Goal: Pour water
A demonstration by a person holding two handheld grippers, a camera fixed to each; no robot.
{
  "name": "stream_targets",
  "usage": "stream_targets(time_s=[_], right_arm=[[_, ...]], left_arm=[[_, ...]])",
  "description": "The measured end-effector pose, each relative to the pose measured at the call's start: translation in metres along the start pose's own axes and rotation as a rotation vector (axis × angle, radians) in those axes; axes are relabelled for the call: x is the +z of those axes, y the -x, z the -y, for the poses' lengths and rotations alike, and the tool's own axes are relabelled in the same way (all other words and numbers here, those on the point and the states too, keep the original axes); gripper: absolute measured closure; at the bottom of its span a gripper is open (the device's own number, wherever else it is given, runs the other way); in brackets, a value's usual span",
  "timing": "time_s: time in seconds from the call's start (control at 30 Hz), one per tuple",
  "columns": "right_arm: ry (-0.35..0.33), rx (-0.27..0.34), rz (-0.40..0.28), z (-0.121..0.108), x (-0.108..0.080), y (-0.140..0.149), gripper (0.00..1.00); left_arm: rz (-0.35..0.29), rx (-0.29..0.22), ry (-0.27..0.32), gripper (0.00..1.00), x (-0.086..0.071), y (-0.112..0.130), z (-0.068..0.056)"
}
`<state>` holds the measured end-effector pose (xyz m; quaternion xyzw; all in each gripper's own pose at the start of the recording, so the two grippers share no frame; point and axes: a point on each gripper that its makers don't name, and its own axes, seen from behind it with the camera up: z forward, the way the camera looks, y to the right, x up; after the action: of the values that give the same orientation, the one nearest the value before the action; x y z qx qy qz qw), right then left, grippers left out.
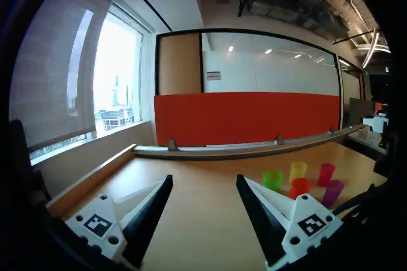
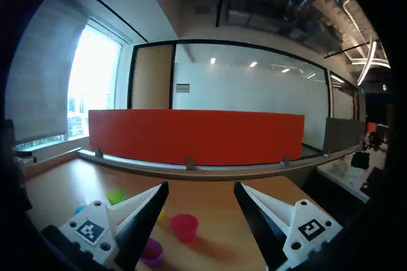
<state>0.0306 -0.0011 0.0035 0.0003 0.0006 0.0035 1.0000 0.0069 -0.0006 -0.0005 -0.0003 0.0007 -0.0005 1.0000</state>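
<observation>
Several small plastic cups stand on the wooden table. In the left gripper view a green cup, a yellow cup, an orange cup, a pink cup and a purple cup cluster at the right. My left gripper is open with nothing between its fingers, left of the cups. In the right gripper view a pink cup stands between the fingers' line, a purple cup and a green cup lie partly behind the left finger. My right gripper is open and holds nothing.
A wooden table runs to a red partition at the back with a raised ledge. A window is at the left. Another desk with equipment stands at the far right.
</observation>
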Motion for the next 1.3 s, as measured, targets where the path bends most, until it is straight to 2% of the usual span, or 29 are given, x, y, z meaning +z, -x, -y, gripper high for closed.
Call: stream_targets(time_s=[0.27, 0.47, 0.57, 0.7, 0.87, 1.07, 1.3], right_arm=[[0.006, 0.001, -0.025, 0.006, -0.002, -0.053, 0.00], [0.024, -0.007, -0.032, 0.003, -0.006, -0.067, 0.01], [0.014, -0.014, -0.028, 0.005, -0.007, -0.069, 0.00], [-0.020, -0.034, -0.011, 0.013, -0.006, -0.072, 0.01], [-0.094, -0.064, 0.017, 0.032, 0.002, -0.075, 0.01], [-0.209, -0.098, 0.057, 0.062, 0.018, -0.074, 0.00], [-0.334, -0.143, 0.124, 0.097, 0.040, -0.062, 0.00]], left_arm=[[-0.022, -0.019, 0.019, 0.08, 0.003, -0.061, 0.001], [-0.048, -0.020, 0.036, 0.08, 0.008, -0.092, -0.001], [-0.048, -0.018, 0.051, 0.08, 0.010, -0.098, -0.004], [-0.036, -0.007, 0.069, 0.08, 0.011, -0.100, -0.006], [-0.018, 0.009, 0.086, 0.08, 0.009, -0.096, -0.008], [0.014, 0.026, 0.092, 0.08, 0.004, -0.084, -0.006], [0.033, 0.023, 0.086, 0.08, -0.002, -0.075, -0.005]])
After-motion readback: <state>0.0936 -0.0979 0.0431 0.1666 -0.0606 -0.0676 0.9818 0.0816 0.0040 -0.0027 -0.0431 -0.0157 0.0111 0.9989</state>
